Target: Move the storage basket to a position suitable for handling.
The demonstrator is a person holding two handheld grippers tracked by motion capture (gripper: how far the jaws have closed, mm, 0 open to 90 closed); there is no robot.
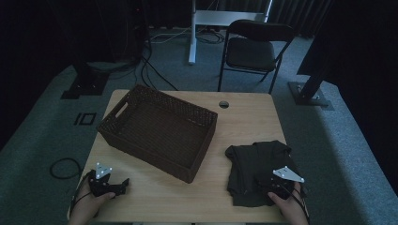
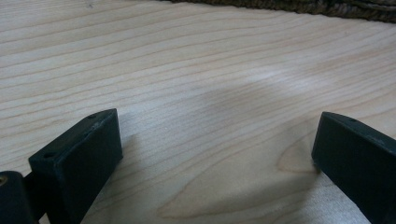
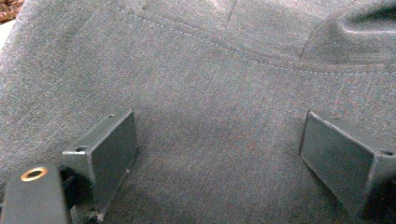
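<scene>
Right gripper (image 1: 271,187), jaws apart, is hovering over the folded dark garment (image 1: 256,166) at the tabletop's near right corner, presumably for pickup, while left gripper (image 1: 123,183), jaws apart, is idling near the basket (image 1: 141,136).

Bare desk (image 1: 155,197) lay open ahead of my left gripper (image 1: 123,183), its jaws spread wide over plain wood. The wicker basket (image 1: 159,129) blocked the middle, its near corner reaching down between my two hands. My right gripper (image 1: 263,185) sat over the dark folded garment (image 1: 256,164), jaws apart above flat cloth. Between basket and garment ran a narrow free strip of wood.
</scene>
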